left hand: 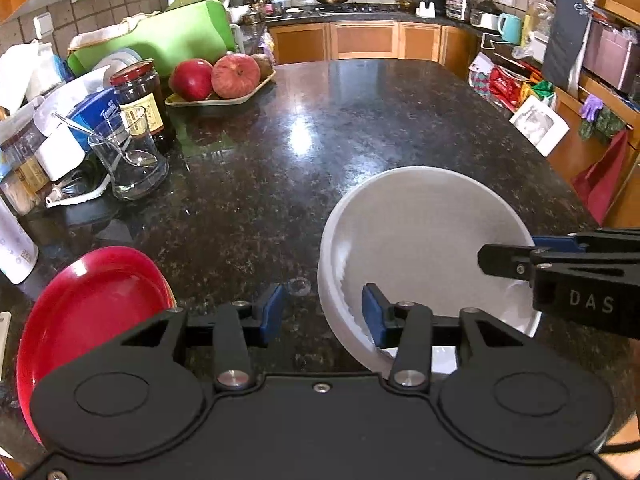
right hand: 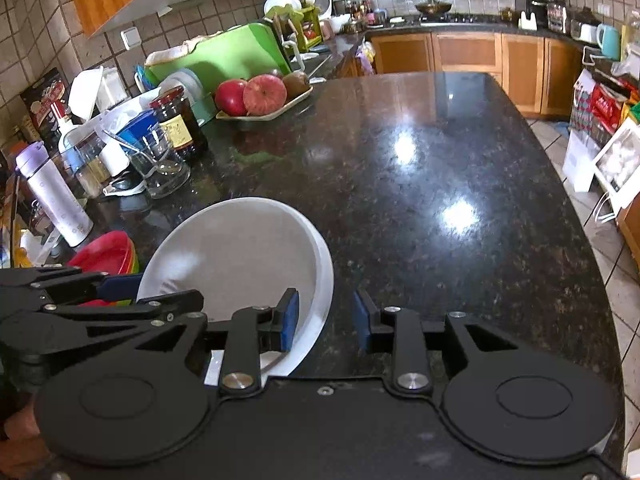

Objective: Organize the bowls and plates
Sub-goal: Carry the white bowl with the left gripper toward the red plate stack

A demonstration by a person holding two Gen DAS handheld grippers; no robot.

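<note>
A white bowl sits on the dark granite counter, seemingly on a white plate whose edge shows under it. My left gripper is open and straddles the bowl's left rim: one blue pad is inside the bowl, the other outside. My right gripper is open and straddles the bowl's right rim the same way. A red plate lies at the near left; in the right wrist view it tops a stack of coloured plates.
The left side of the counter is crowded: a glass with a spoon, a dark jar, a white bottle, a tray of apples and a green cutting board. The counter's right edge drops to a tiled floor.
</note>
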